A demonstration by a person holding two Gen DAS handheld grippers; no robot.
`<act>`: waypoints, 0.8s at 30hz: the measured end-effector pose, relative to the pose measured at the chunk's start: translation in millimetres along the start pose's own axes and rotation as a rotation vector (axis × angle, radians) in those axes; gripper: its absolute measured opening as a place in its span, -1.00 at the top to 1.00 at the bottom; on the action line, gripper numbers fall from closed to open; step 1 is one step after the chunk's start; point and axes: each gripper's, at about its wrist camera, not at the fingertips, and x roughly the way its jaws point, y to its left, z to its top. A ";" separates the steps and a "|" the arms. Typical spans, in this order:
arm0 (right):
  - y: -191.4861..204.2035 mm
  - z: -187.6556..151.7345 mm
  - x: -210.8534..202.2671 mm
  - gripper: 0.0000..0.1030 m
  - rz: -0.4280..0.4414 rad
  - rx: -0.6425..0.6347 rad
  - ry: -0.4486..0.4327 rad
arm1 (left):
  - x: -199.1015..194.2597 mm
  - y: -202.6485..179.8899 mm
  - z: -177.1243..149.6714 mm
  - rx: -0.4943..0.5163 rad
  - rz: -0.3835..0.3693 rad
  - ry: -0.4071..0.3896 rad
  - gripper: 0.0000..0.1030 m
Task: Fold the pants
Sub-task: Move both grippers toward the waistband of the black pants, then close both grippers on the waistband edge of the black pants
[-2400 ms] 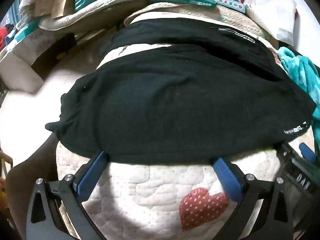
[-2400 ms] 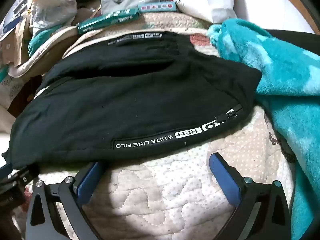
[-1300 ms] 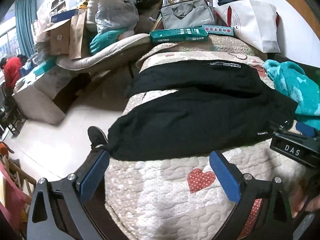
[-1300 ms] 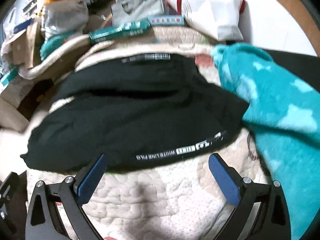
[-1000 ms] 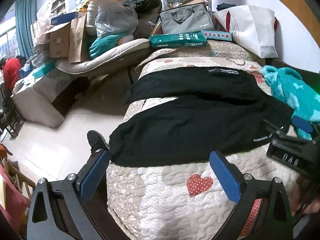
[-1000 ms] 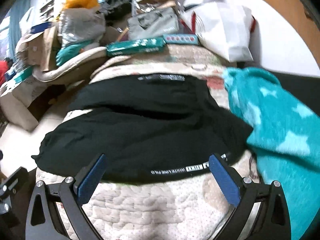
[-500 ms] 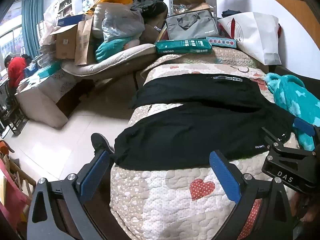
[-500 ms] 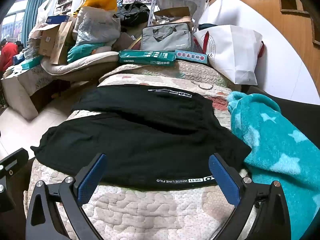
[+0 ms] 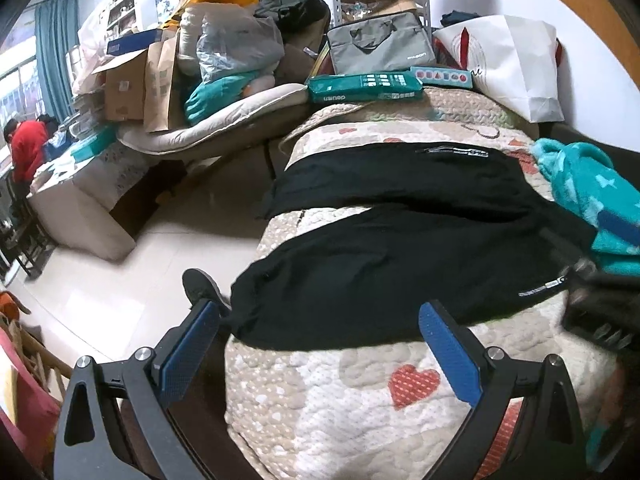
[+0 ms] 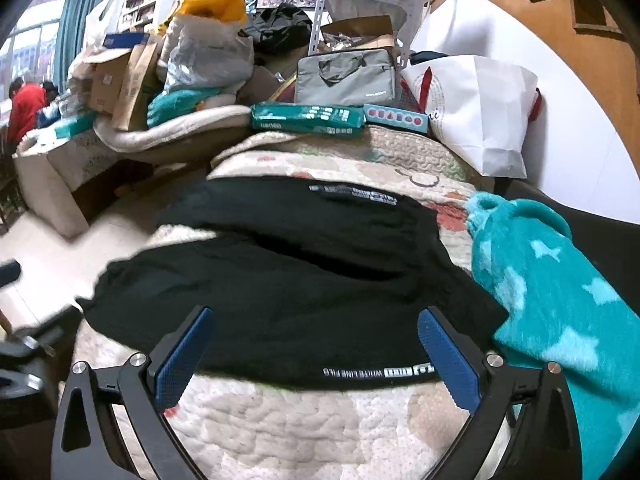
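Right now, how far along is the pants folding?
Early. Done: the black pants lie spread flat across the quilt, legs apart. In hand: nothing; the left gripper and right gripper are both open, above the near edge. Left: every fold, starting with laying one leg over the other.

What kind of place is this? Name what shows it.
Likely a cluttered living or storage room at home: a quilt over a bed or sofa, piled boxes and bags, and stairs.

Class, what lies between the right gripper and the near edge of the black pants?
Only bare quilt, seen in the right wrist view, separates the right gripper from the pants.
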 end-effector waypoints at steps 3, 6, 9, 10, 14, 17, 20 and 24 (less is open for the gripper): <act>-4.8 21.0 -1.1 -1.00 0.040 0.005 0.003 | 6.6 1.8 10.3 0.018 0.007 0.000 -0.95; -7.8 44.8 3.2 -1.00 0.051 -0.028 0.014 | 16.6 6.4 23.9 0.034 -0.018 0.019 -0.95; -15.3 74.0 14.1 -1.00 0.073 -0.053 0.045 | 27.0 20.7 46.3 0.020 -0.076 0.037 -0.95; -19.0 84.7 18.5 -1.00 0.080 -0.062 0.052 | 30.9 26.5 54.1 0.011 -0.095 0.045 -0.95; -35.2 117.9 43.1 -1.00 0.137 -0.078 0.102 | 58.5 54.8 95.9 -0.032 -0.171 0.103 -0.95; -43.7 131.2 65.3 -1.00 0.133 -0.109 0.119 | 86.9 71.8 124.3 -0.049 -0.201 0.136 -0.95; -48.4 138.6 91.5 -1.00 0.135 -0.136 0.146 | 114.9 80.8 141.5 -0.060 -0.199 0.150 -0.95; -53.0 146.7 129.2 -1.00 0.162 -0.149 0.189 | 152.6 84.4 152.2 -0.070 -0.209 0.163 -0.95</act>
